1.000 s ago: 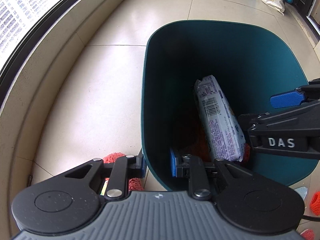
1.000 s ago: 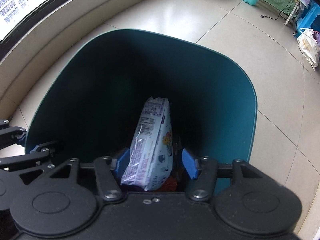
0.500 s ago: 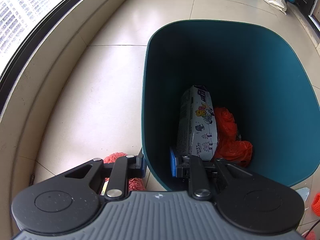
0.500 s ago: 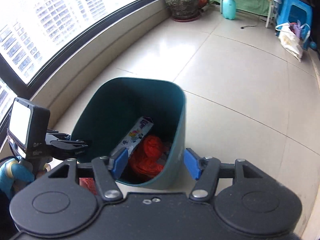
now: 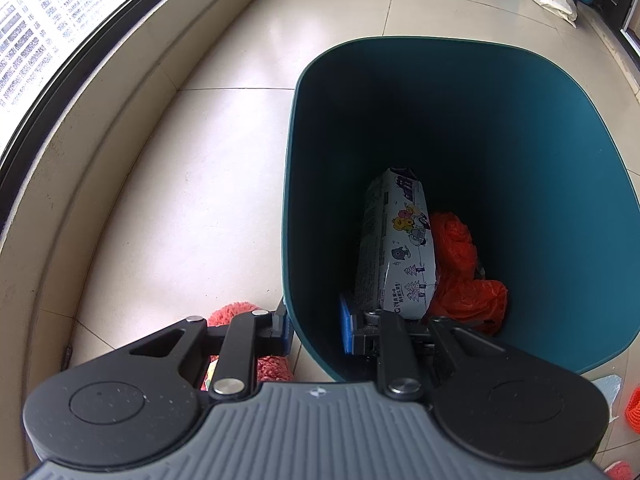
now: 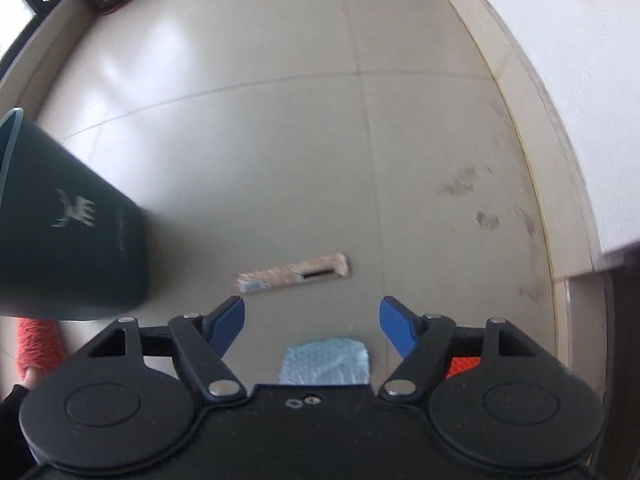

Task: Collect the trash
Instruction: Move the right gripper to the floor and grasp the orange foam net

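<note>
Left wrist view: the left gripper (image 5: pixel 314 326) is clamped on the near rim of the teal trash bin (image 5: pixel 580 128), one pad outside, one inside, and beyond it a printed wipes pack (image 5: pixel 396 248) leans beside an orange plastic bag (image 5: pixel 464 280) at the bottom. In the right wrist view the right gripper (image 6: pixel 312 322), jaws just opened wider and empty, hangs over a blue scrap (image 6: pixel 326 360), with a long strip wrapper (image 6: pixel 292 272) farther out on the tiled floor (image 6: pixel 420 140).

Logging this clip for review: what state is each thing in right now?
Bin: upright, rim clamped by left gripper.
Printed packet: inside bin, leaning.
Orange bag: inside bin, crumpled.
Right gripper: jaws just opened, nothing between.
Brown wrapper: flat on floor.
Blue scrap: on floor.
</note>
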{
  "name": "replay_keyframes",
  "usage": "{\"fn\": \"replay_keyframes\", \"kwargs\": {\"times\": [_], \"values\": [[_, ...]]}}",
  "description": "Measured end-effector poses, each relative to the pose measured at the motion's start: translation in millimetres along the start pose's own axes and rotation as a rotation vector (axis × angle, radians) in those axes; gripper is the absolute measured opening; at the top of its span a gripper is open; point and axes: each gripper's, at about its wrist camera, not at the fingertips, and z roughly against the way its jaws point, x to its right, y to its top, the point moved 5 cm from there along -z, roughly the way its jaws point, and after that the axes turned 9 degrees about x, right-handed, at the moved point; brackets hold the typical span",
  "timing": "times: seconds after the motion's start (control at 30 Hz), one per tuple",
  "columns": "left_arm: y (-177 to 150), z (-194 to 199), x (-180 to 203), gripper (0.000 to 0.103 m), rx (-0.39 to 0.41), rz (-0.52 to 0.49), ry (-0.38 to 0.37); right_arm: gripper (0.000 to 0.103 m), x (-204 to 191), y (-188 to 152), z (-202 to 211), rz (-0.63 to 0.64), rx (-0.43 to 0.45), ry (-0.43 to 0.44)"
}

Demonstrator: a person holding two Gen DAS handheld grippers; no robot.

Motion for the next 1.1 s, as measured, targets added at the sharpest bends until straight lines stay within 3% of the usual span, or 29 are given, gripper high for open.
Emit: {"fn": "replay_keyframes", "kwargs": {"times": [0.13, 0.2, 0.27, 0.5, 0.77, 0.9, 0.97, 1.0, 1.1], "values": [[0, -2, 0, 0.022, -0.008, 0.004, 0.008, 0.074, 71, -50, -58, -0.255, -0.162, -0.126], [0, -2, 1, 0.022, -0.010, 0.002, 0.009, 0.074, 91, -68, -79, -0.301, -0.200, -0.188], [0, -2, 2, 0.022, -0.009, -0.007, 0.013, 0.074, 101, -83, -96, -0.297, -0.242, -0.234], [-1, -3, 2, 0.022, -0.018, -0.011, 0.019, 0.075, 100, -106, -135, -0.224, -0.329, -0.202], [-3, -8, 4, 0.022, -0.029, -0.027, 0.025, 0.072, 116, -127, -163, -0.210, -0.348, -0.324], [-3, -9, 4, 0.022, -0.029, -0.021, 0.019, 0.070, 113, -126, -161, -0.190, -0.341, -0.338], [-3, -8, 4, 0.022, -0.025, -0.023, 0.018, 0.048, 109, -123, -158, -0.180, -0.336, -0.344], [-3, -8, 4, 0.022, -0.024, -0.024, 0.017, 0.029, 107, -121, -155, -0.181, -0.340, -0.341], [-3, -7, 4, 0.022, -0.020, -0.027, 0.018, 0.024, 99, -115, -151, -0.173, -0.333, -0.334]]}}
